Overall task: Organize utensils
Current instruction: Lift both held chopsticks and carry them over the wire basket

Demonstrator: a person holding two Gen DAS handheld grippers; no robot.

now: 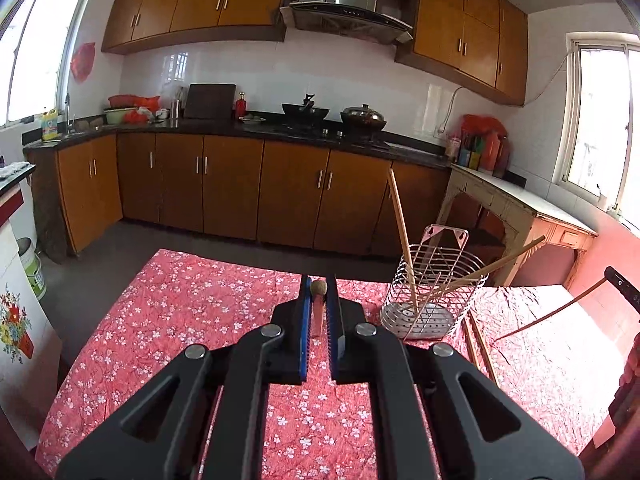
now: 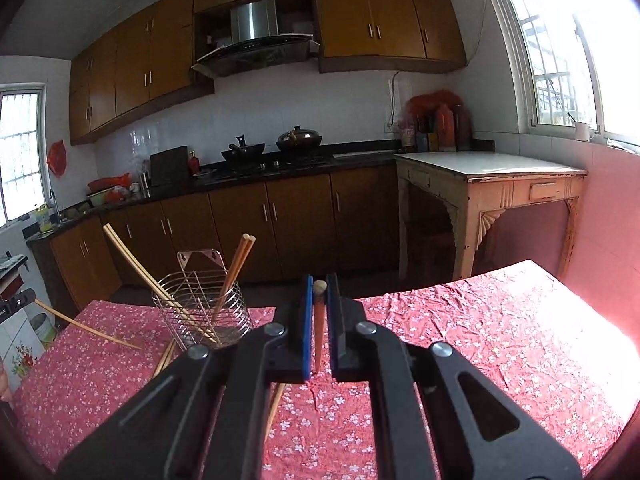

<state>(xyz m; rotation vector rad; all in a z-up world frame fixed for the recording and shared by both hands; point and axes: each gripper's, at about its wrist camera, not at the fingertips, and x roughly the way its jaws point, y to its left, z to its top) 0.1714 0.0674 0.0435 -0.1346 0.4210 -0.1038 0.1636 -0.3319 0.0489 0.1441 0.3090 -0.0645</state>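
Note:
A wire utensil basket (image 1: 434, 286) (image 2: 202, 308) stands on the red floral tablecloth with several wooden chopsticks leaning in it. My left gripper (image 1: 319, 292) is shut on a chopstick (image 1: 318, 312), seen end-on, left of the basket and above the cloth. My right gripper (image 2: 319, 292) is shut on another chopstick (image 2: 319, 320), right of the basket. In the left wrist view the right gripper's chopstick (image 1: 552, 312) slants down toward the cloth at the right. In the right wrist view the left gripper's chopstick (image 2: 86, 326) slants in from the left. Two loose chopsticks (image 1: 480, 344) lie beside the basket.
The table (image 1: 180, 320) (image 2: 500, 340) is covered by the red cloth. Brown kitchen cabinets and a counter with pots (image 1: 304, 110) line the far wall. An old side table (image 2: 488, 172) stands at the right under a window. A white cabinet (image 1: 16, 300) stands left.

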